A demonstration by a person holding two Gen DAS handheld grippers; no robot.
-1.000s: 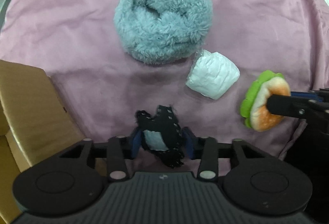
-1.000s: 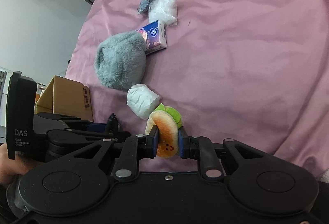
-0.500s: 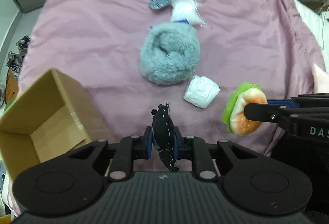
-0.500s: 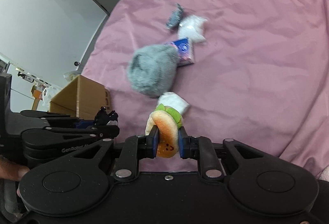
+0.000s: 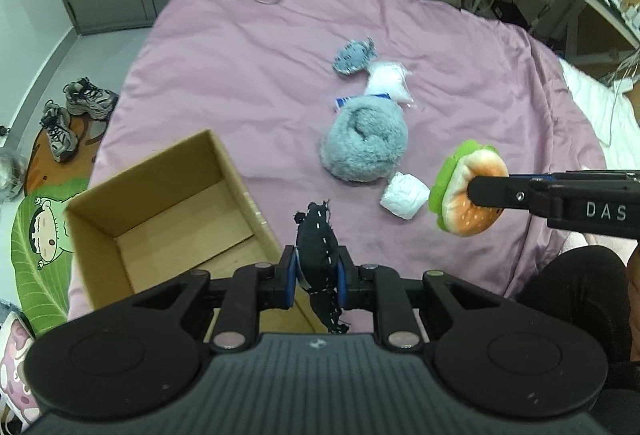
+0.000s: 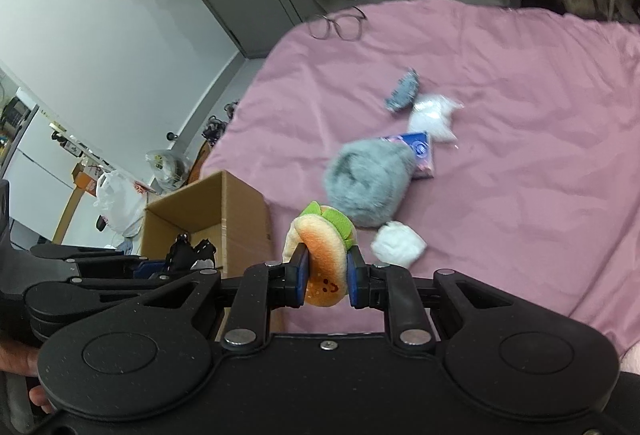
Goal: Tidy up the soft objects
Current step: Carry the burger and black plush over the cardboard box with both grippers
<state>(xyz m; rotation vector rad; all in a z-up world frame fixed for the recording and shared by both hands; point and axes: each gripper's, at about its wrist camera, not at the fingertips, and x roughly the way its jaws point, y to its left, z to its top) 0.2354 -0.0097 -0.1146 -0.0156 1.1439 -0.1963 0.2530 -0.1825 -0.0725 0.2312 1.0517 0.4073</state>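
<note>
Both grippers are loaded: my left gripper (image 5: 316, 277) has its jaws clamped on a black stitched toy (image 5: 318, 259) near the cardboard box (image 5: 160, 211), right gripper (image 6: 326, 277) squeezing the burger plush (image 6: 324, 259).

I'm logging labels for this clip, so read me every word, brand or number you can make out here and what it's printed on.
"DAS": white letters on the side of the right gripper, seen from the left wrist camera.
The blue packet behind the grey fluffy toy: it carries print, too blurred to read.
The cardboard box: no print shows.
Nothing else readable.
</note>
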